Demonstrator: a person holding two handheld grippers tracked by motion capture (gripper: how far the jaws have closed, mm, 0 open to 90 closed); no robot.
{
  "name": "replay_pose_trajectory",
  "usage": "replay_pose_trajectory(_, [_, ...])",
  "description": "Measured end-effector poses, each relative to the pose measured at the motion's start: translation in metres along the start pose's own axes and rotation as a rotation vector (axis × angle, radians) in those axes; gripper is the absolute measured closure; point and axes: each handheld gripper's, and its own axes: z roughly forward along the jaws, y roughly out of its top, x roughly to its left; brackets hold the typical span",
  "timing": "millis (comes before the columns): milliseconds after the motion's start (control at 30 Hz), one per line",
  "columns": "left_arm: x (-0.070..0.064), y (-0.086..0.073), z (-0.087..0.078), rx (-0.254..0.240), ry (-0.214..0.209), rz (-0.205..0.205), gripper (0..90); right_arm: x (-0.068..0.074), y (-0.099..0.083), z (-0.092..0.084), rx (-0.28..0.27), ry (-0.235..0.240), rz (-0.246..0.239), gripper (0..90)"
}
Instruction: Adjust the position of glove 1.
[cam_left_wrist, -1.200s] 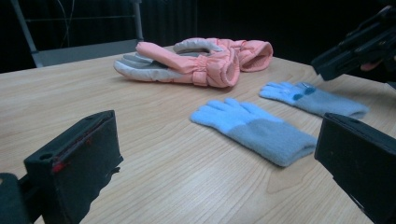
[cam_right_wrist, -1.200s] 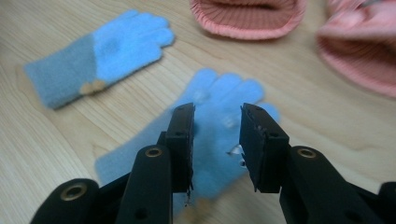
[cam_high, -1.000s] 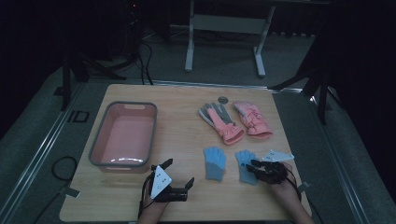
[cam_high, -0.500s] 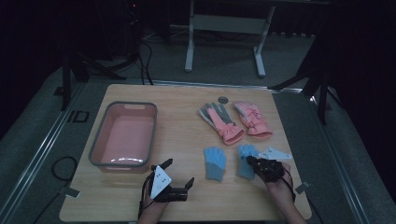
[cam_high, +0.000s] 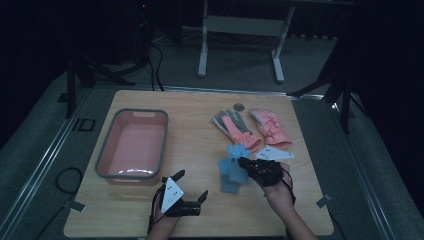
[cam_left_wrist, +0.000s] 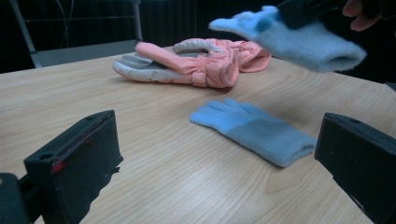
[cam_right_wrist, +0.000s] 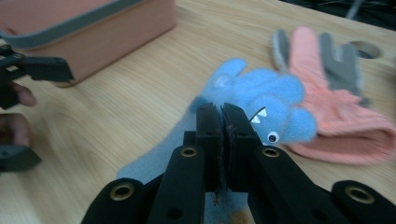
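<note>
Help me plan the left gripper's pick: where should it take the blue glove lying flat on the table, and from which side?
Take the flat blue glove at its cuff, probably from above: that thicker end lies nearest the open left gripper, while the thin fingers point away toward the pink gloves.

A pink tub (cam_high: 132, 145) with a grey rim sits on the left half of the wooden bench (cam_high: 195, 107), its long side along the left edge. Toward the far right of the bench lie two pink gloves: one with grey fingers (cam_high: 234, 128) and, just beside it nearer the right edge, an all-pink one (cam_high: 271, 128). A small round hole (cam_high: 239, 106) shows in the bench top near the far edge. Beyond the far edge stands a grey metal frame (cam_high: 240, 37).
</note>
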Motion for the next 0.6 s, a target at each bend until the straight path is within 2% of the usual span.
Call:
replay_pose_trajectory(100, [0.0, 0.0, 0.0, -0.001, -0.001, 0.0, 0.3, 0.003, -0.001, 0.011, 0.011, 0.033, 0.0, 86.2])
replay_pose_trajectory(233, [0.0, 0.0, 0.0, -0.001, -0.002, 0.0, 0.3, 0.003, -0.005, 0.02, 0.029, 0.045, 0.016, 86.2])
replay_pose_trajectory(333, [0.0, 0.0, 0.0, -0.002, -0.003, -0.002, 0.3, 0.002, -0.015, 0.033, 0.057, 0.066, 0.025, 86.1])
replay_pose_trajectory(600, [0.0, 0.0, 0.0, 0.002, -0.004, -0.001, 0.3, -0.002, -0.029, 0.051, 0.122, 0.082, 0.038, 85.9])
